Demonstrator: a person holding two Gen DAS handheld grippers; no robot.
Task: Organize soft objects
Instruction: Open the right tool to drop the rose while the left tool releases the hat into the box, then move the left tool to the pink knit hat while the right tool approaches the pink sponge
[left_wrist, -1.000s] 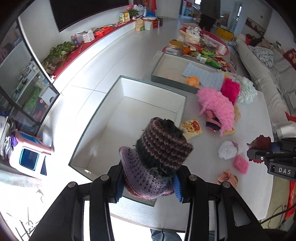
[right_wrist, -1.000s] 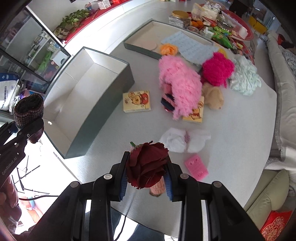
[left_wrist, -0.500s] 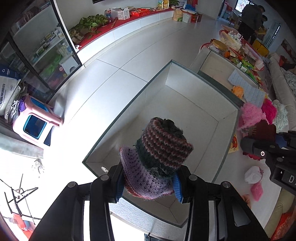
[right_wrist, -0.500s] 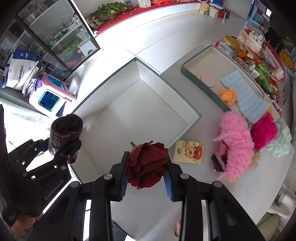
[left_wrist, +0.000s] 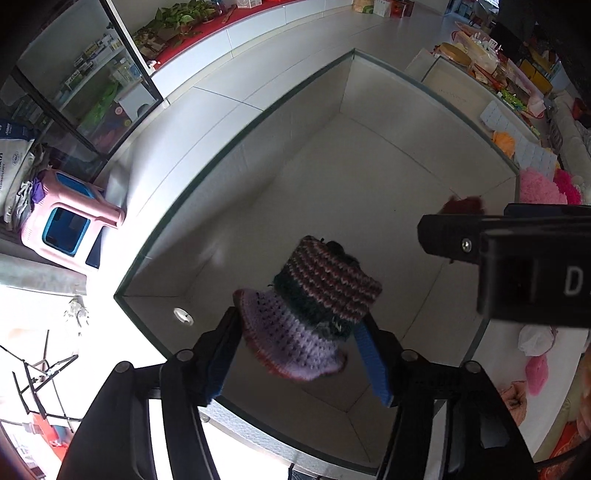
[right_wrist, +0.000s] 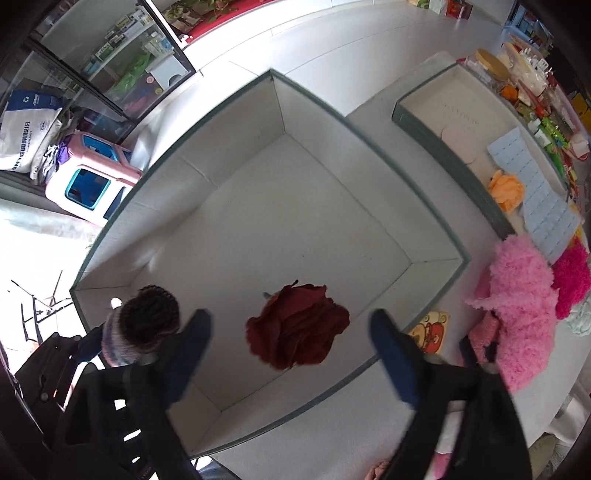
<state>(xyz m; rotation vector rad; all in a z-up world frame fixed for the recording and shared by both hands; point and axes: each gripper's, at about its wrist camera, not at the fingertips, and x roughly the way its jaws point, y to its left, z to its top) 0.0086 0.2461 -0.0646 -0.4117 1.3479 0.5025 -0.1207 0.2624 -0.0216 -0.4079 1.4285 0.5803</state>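
Note:
My left gripper (left_wrist: 299, 354) is over the near end of the large grey box (left_wrist: 236, 147). Its jaws stand wider than the knitted striped hat (left_wrist: 314, 310), which still sits between them; whether the pads touch it I cannot tell. The hat also shows in the right wrist view (right_wrist: 144, 328). My right gripper (right_wrist: 288, 339) is open wide above the same box (right_wrist: 439, 236). The dark red fabric flower (right_wrist: 299, 328) is loose between its fingers, over the box floor. It peeks out behind the right gripper in the left wrist view (left_wrist: 463, 205).
A pink fluffy item (right_wrist: 517, 306), a magenta pompom (right_wrist: 570, 280), an orange flower (right_wrist: 506, 190) and a small picture card (right_wrist: 430, 330) lie on the table right of the box. A shallow grey tray (right_wrist: 417, 122) stands behind. A pink stool (right_wrist: 92, 177) is on the floor.
Both grippers moved over the box. The right gripper opened and let go of the red flower. The left jaws have widened around the hat.

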